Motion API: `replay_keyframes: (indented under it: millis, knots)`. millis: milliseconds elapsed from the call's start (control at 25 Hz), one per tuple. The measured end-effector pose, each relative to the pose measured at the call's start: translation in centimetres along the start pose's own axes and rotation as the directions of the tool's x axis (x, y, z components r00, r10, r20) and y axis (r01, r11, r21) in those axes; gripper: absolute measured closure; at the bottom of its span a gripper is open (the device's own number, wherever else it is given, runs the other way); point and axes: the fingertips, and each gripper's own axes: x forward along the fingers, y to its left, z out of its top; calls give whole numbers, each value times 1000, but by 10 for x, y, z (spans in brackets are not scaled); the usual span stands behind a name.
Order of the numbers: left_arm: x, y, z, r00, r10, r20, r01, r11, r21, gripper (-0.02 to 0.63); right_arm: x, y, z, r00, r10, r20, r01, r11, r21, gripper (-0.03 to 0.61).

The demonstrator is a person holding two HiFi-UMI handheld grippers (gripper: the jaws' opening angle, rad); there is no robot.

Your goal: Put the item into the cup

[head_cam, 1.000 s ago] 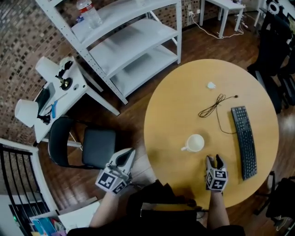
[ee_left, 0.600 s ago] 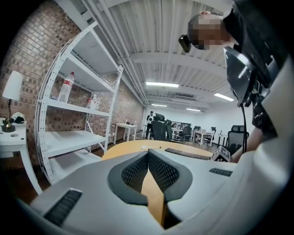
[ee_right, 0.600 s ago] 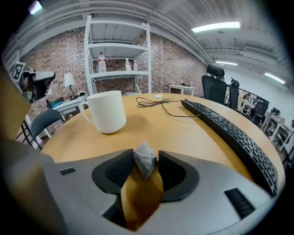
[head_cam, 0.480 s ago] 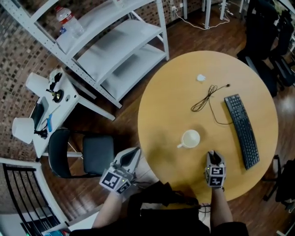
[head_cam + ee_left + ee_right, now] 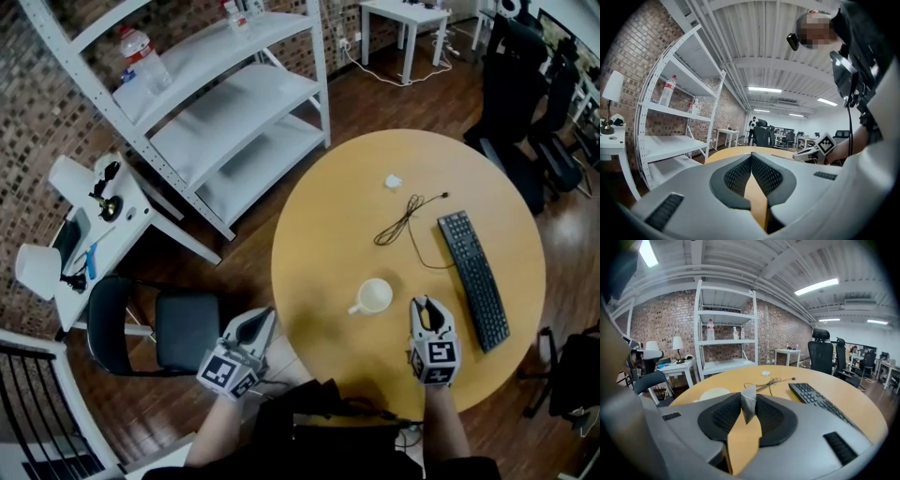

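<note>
item (image 5: 748,408): thin, light, probably crumples; pinch gently mid-body
right gripper (image 5: 749,398): your jaws closing on it
left gripper (image 5: 751,161): jaws together, empty
cup (image 5: 374,295): at 10 o'clock

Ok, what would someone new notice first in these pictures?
The round wooden table fills the middle, with a white cup toward its near side and a black keyboard to the right. Just beside the cup, the right claw is closing on a small grey item.
</note>
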Motion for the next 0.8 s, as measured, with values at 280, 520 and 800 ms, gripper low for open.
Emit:
replay_keyframes:
  millis: [280, 520, 800]
  knots:
    - [-7, 18, 17, 998, 33, 61, -32, 999, -18, 618, 14, 49, 56, 984, 147, 101, -134, 983, -126, 492]
    - [-31, 32, 26, 992, 64, 111, -59, 997, -49, 618, 36, 72, 41, 985, 174, 17, -173, 983, -69, 451]
    - [-39, 44, 23, 992, 86, 92, -84, 996, -25, 618, 36, 78, 43, 982, 187, 25, -185, 980, -80, 380]
